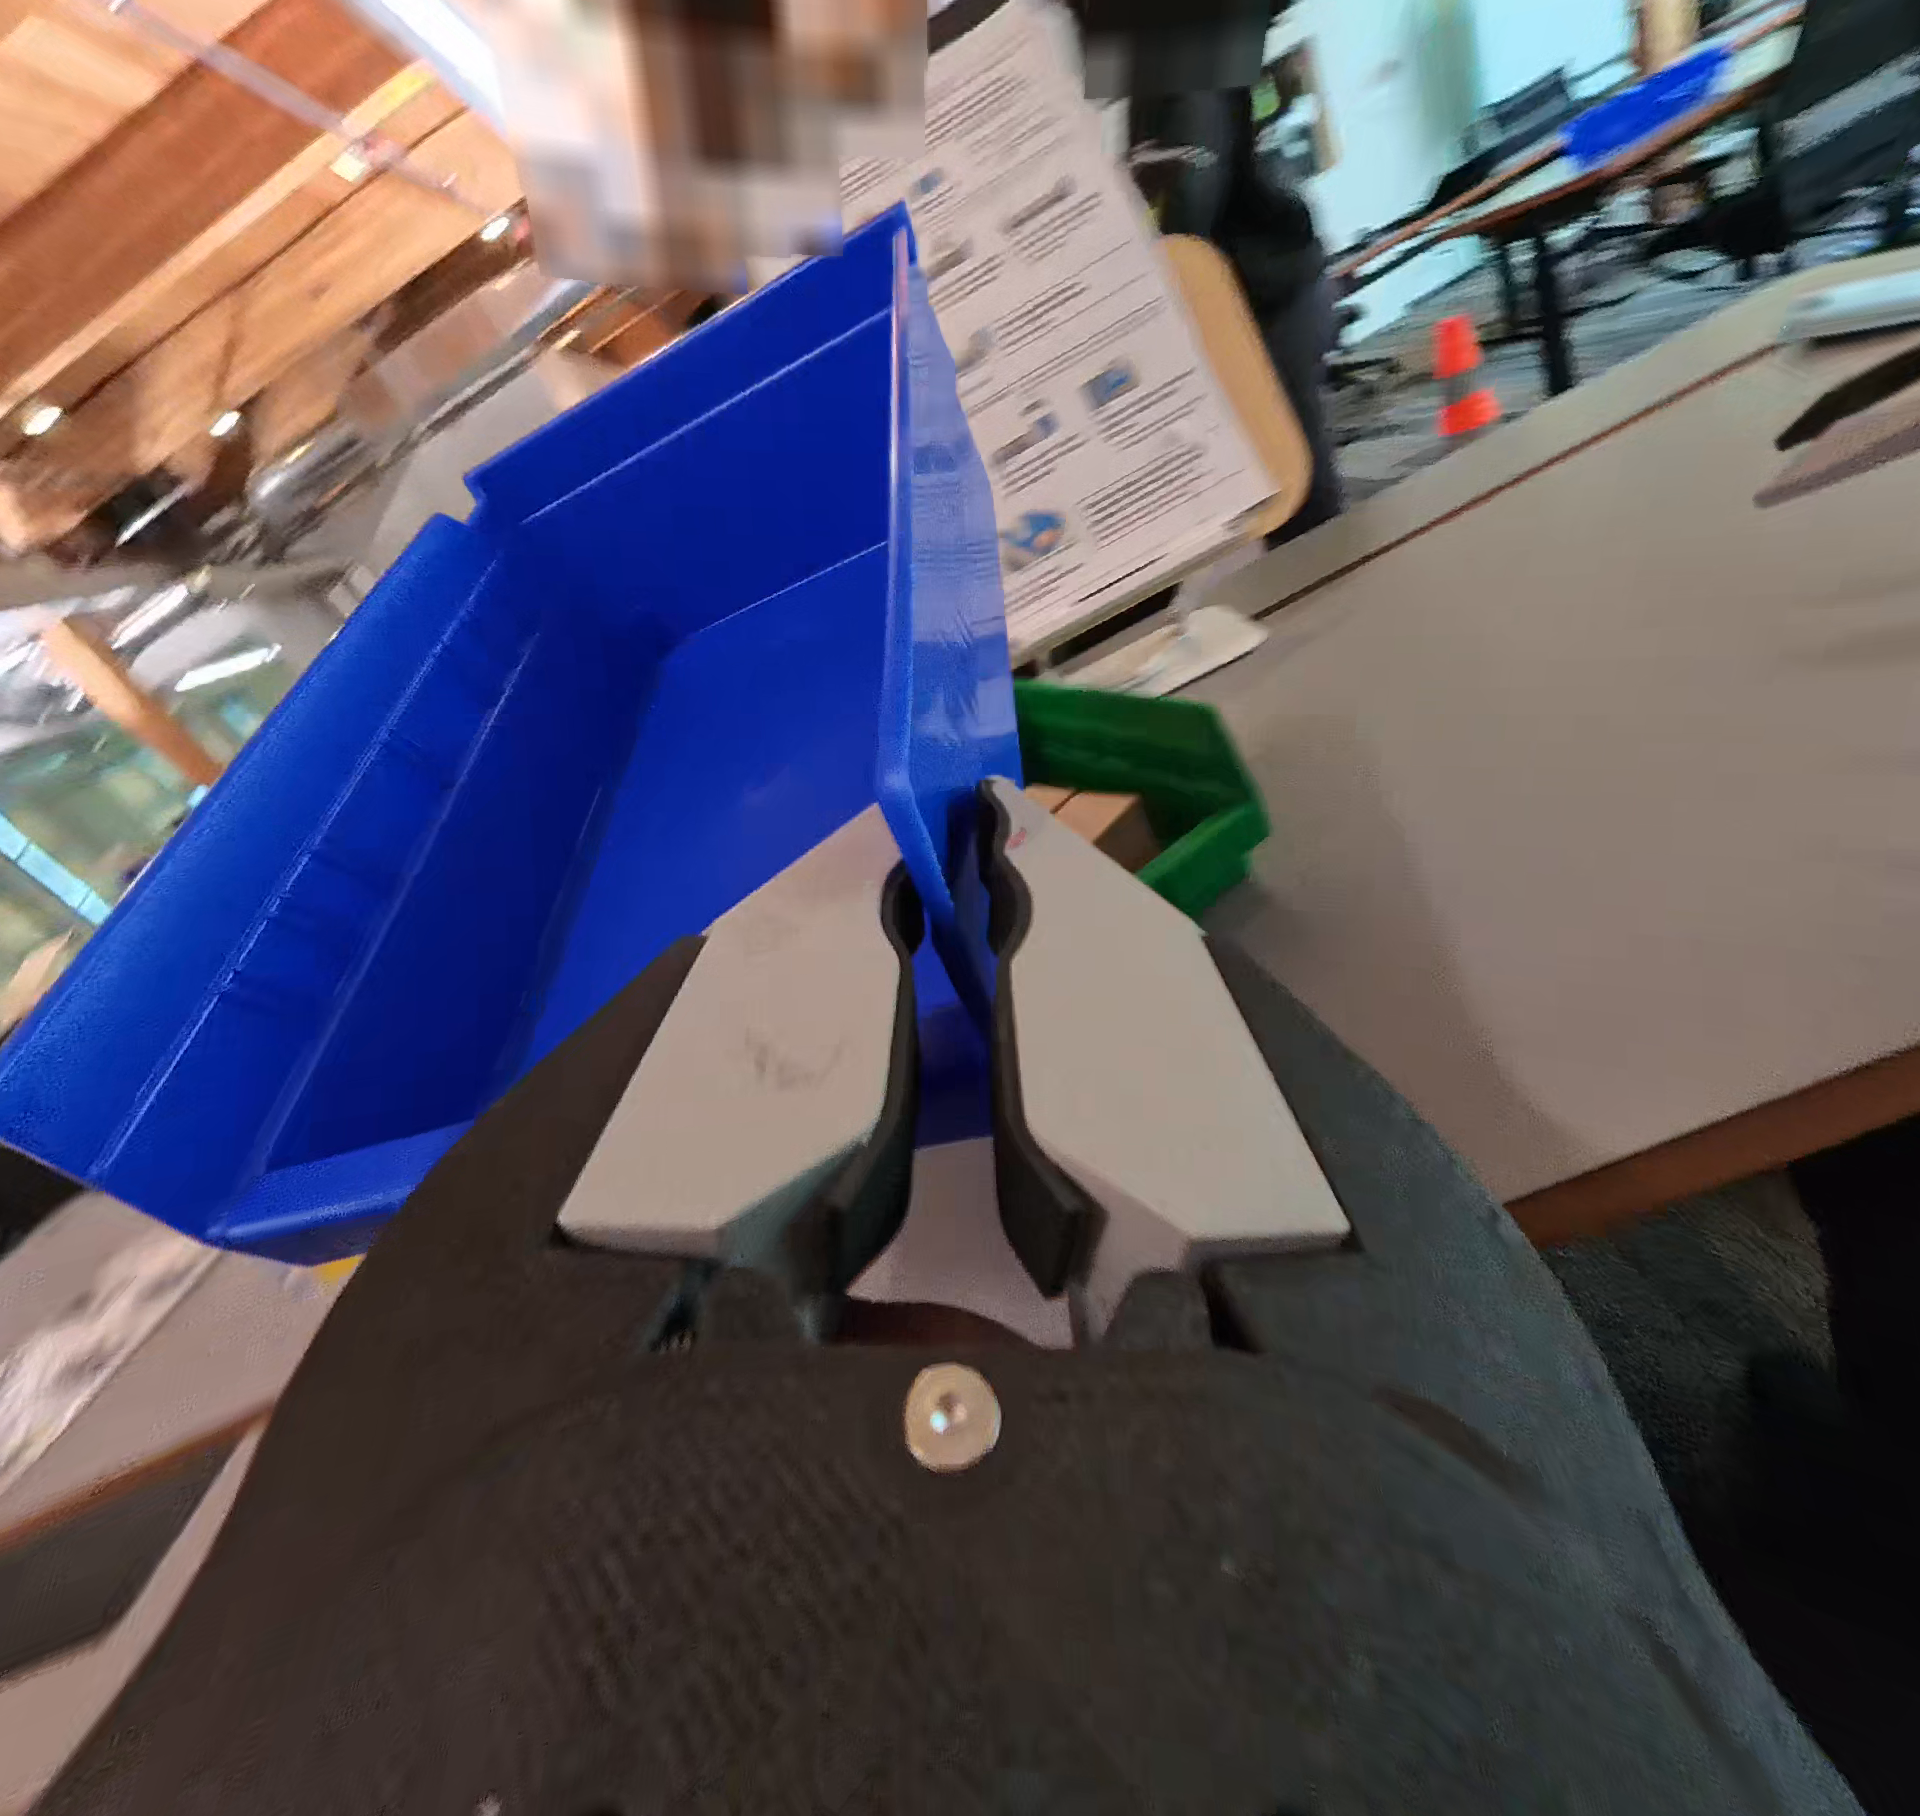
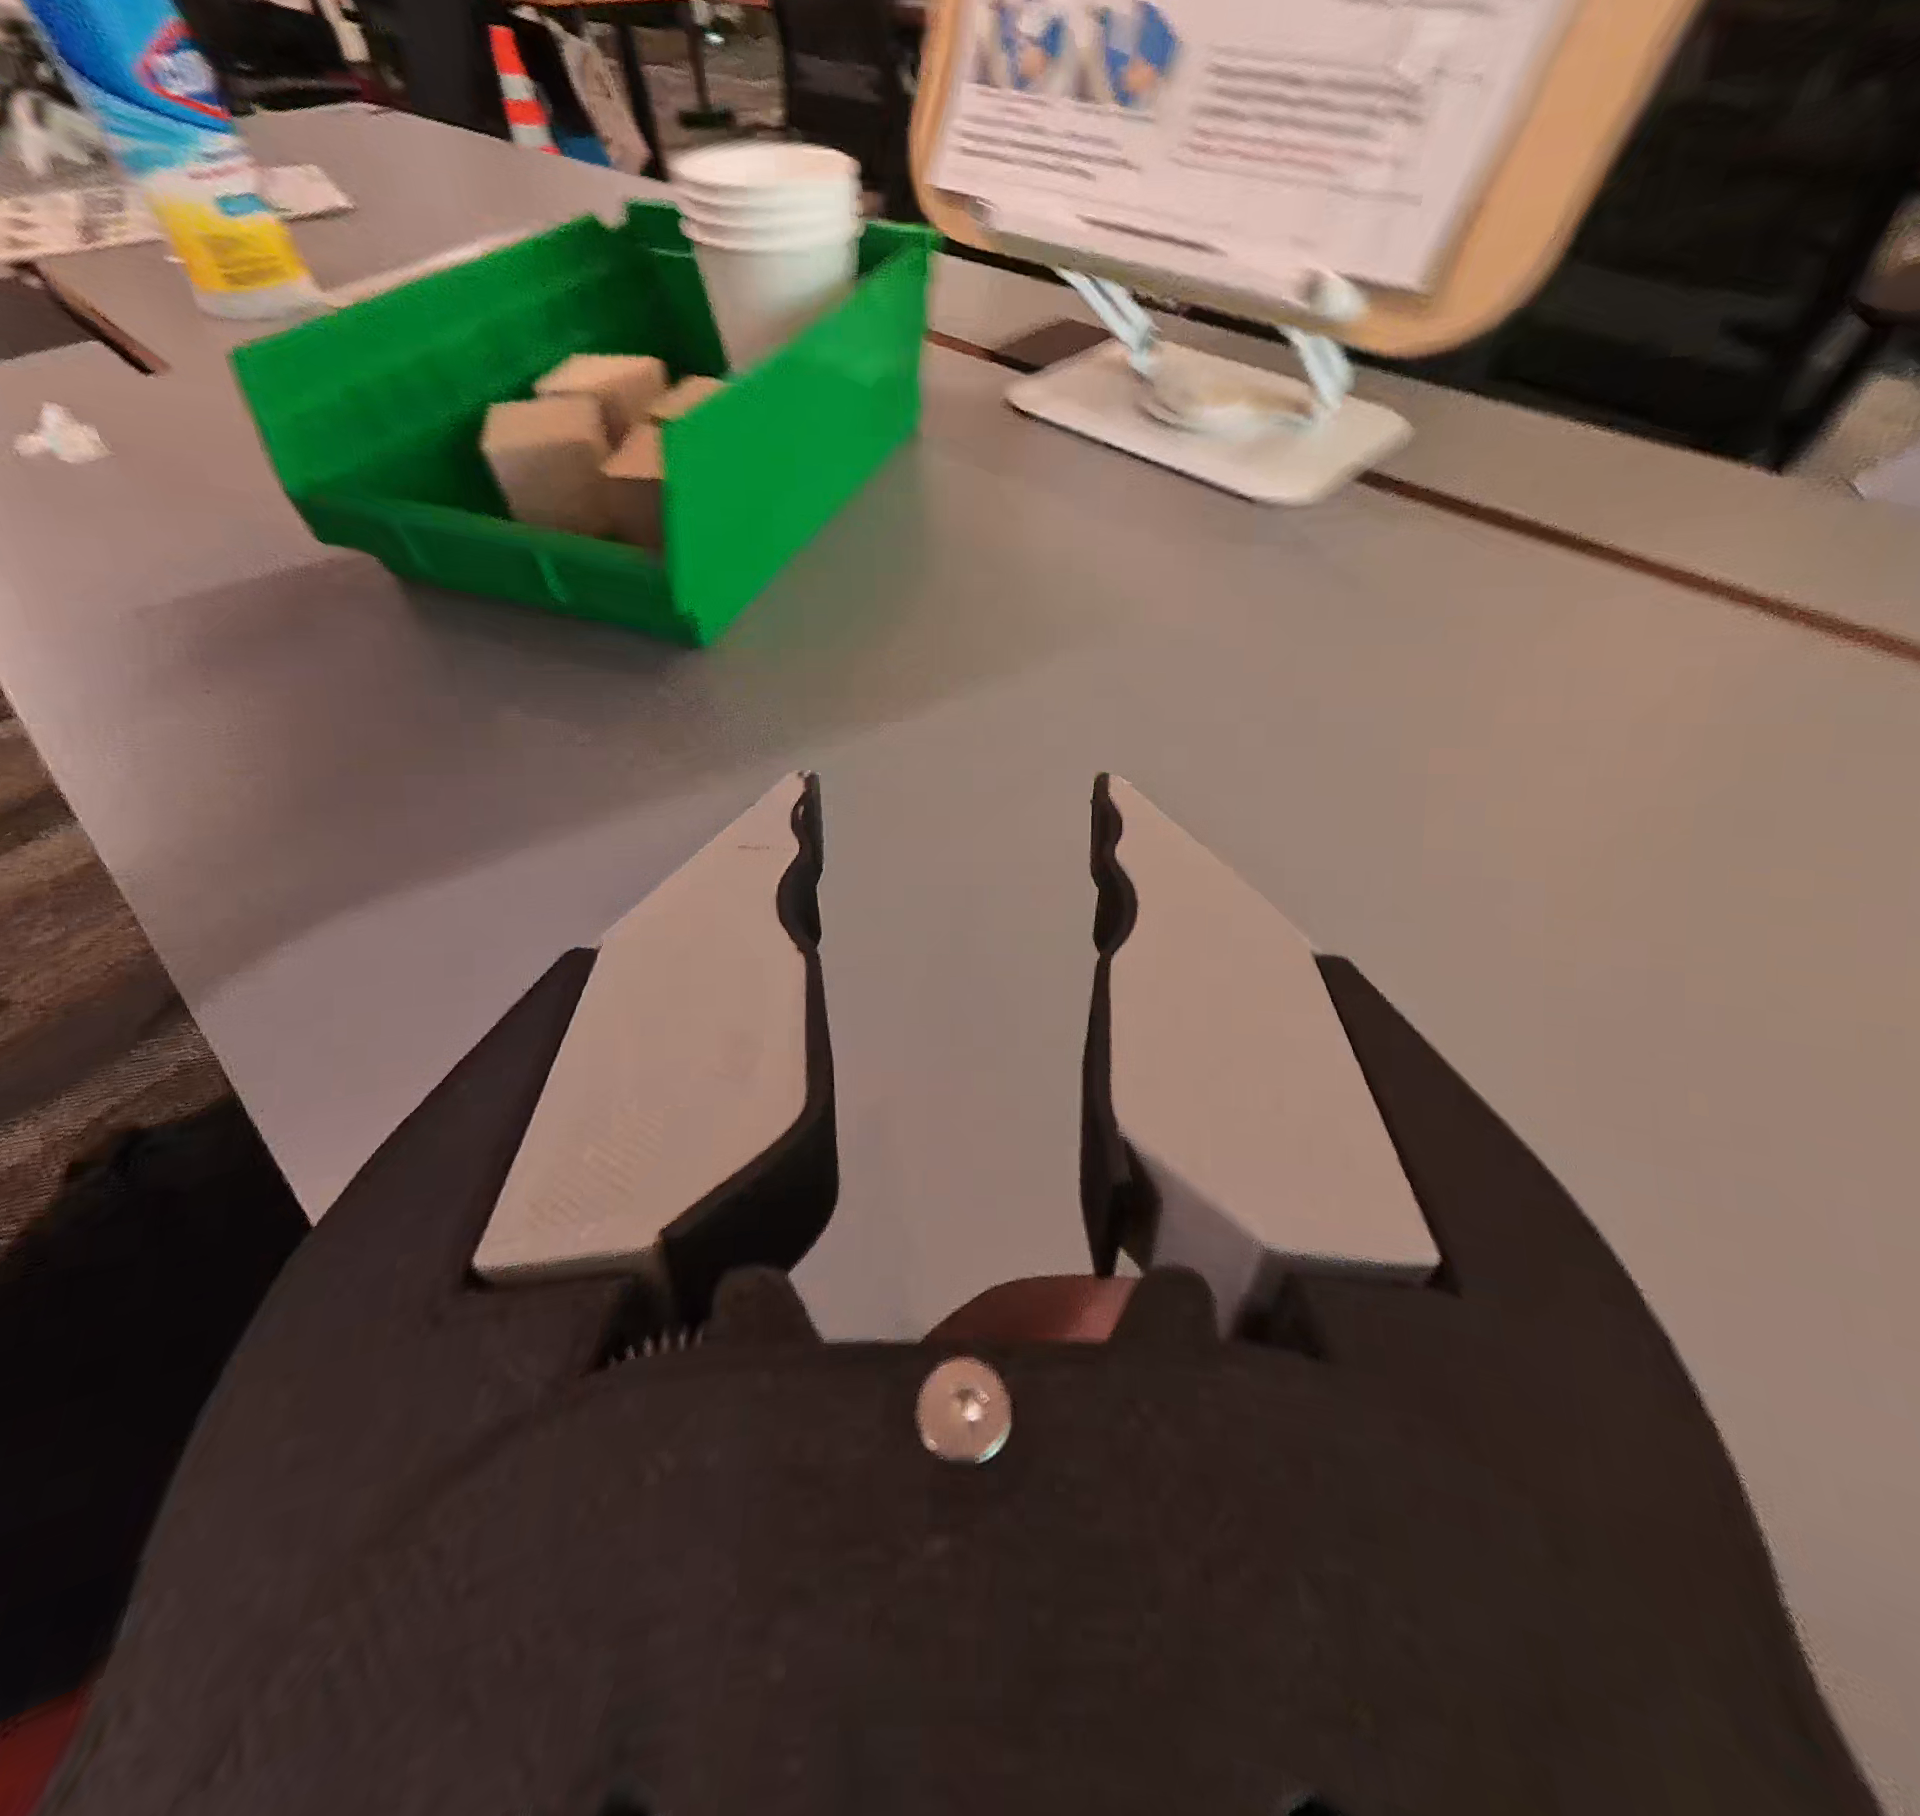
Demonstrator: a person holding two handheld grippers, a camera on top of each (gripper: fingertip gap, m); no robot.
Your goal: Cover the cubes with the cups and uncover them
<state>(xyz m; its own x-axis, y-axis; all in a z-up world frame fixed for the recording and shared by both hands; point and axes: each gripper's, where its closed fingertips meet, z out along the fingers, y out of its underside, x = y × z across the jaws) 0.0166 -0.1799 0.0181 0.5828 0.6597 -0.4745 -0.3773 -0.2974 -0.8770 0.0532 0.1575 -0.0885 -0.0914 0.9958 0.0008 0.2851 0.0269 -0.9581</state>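
Note:
My left gripper (image 1: 951,873) is shut on the side wall of an empty blue bin (image 1: 582,779) and holds it lifted and tilted above the table. My right gripper (image 2: 956,831) is open with nothing between its fingers, above the grey table (image 2: 1351,779). A green bin (image 2: 582,436) stands on the table ahead and to the left; it holds several tan cubes (image 2: 582,447) and a stack of white cups (image 2: 774,239). The green bin also shows in the left wrist view (image 1: 1164,790), behind the blue bin.
A wooden stand with a printed sheet (image 2: 1288,93) on a white base stands at the back right. A wipes canister (image 2: 177,125) stands at the back left. A crumpled white scrap (image 2: 57,436) lies at the left. The table's edge (image 2: 104,831) runs down the left.

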